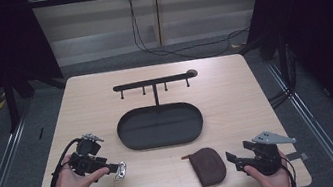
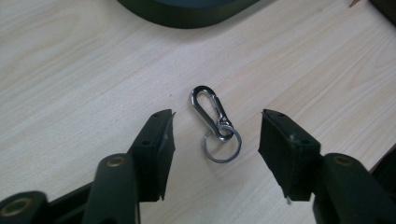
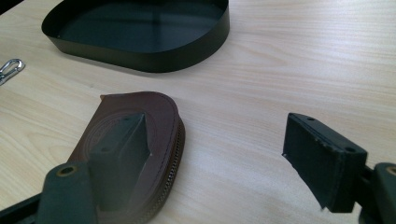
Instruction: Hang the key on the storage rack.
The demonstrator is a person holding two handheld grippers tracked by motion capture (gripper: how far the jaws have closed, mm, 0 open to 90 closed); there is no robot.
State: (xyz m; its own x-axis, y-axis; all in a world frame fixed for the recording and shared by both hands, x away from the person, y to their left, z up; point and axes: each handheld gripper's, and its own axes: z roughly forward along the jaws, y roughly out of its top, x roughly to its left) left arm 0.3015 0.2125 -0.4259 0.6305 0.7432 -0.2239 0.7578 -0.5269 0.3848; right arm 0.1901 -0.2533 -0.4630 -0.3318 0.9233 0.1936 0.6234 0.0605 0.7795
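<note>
A silver carabiner with a key ring lies flat on the wooden table, between the two jaws of my left gripper. The jaws stand apart on either side and do not touch it. From the high view the left gripper sits at the front left with the carabiner at its tips. My right gripper is open at the front right, its left jaw hanging over a brown zipped leather pouch. The high view shows the right gripper just right of the pouch.
A black oval tray sits mid-table, with its wall beyond the pouch. A black hook rack on a post stands at the tray's far side. Bare wood surrounds both hands, and the table's front edge is close behind them.
</note>
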